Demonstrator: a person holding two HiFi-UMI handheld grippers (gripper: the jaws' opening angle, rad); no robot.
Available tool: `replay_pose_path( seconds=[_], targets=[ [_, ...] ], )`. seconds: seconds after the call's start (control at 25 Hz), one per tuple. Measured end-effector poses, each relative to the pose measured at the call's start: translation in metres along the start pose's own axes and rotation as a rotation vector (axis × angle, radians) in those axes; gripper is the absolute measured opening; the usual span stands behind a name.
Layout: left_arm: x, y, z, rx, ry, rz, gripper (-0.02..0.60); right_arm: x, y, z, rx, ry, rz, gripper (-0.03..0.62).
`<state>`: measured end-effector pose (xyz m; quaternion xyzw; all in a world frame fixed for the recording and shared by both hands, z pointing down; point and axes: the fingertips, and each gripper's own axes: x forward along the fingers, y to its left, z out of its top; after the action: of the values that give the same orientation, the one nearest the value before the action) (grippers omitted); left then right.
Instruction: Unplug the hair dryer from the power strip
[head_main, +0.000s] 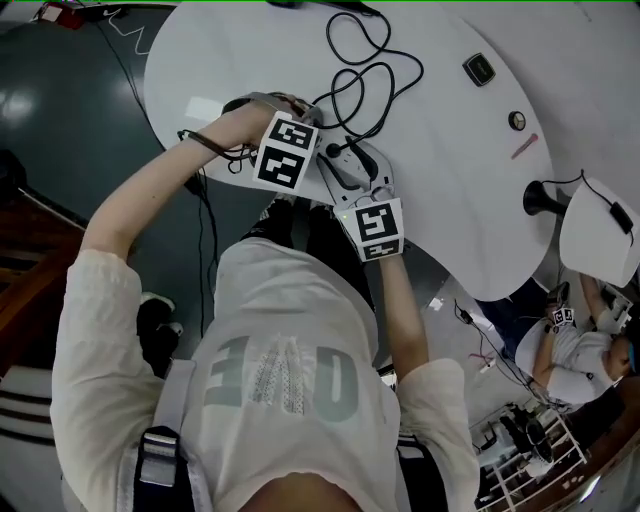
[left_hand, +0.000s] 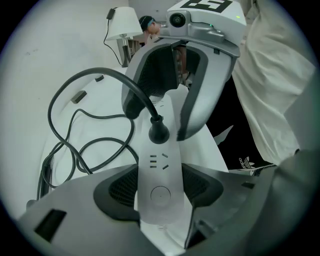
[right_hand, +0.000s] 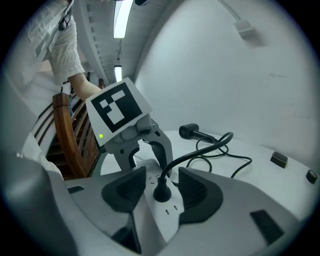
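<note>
**A:** Which step?

**B:** Reaching for the plug (left_hand: 159, 132). Left gripper (left_hand: 160, 190) clamps the strip (left_hand: 159, 167) on the desk (head_main: 450, 200); right gripper (right_hand: 161, 194) stands wide around the plug, which sits in its socket. Dryer (right_hand: 189, 131) lies farther back.

**A:** Next?

**B:** Probably close on the plug, pull straight out.

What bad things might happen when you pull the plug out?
1. The right tongs stand open round the plug. If they close too high, they would likely grab the cord and strain it.
2. The left tongs pinch the strip near one end only. A hard pull might tilt it or slip it free.
</note>
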<state>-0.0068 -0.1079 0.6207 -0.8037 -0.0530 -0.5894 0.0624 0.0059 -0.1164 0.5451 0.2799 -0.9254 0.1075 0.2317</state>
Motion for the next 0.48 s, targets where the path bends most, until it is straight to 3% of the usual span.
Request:
replay_pose_path(
  seconds=[0.12, 0.24, 0.48],
  targets=[
    [-0.0007, -0.0008, 0.0002, -0.004, -0.001, 0.001, 0.267, 0.0063, 0.0016, -0.007, -0.099, 0.06, -0.008, 0.087],
    [-0.0013, 0.0, 0.0002, -0.002, 0.004, 0.005, 0.267, 0.0073, 0.0038, -0.0091, -0.145, 0.074, 0.0, 0.077],
    [-0.0002, -0.0009, 0.0001, -0.004, 0.021, 0.008, 0.265, 0.0074, 0.0054, -0.0059, -0.12, 0.074, 0.019, 0.051]
  ],
)
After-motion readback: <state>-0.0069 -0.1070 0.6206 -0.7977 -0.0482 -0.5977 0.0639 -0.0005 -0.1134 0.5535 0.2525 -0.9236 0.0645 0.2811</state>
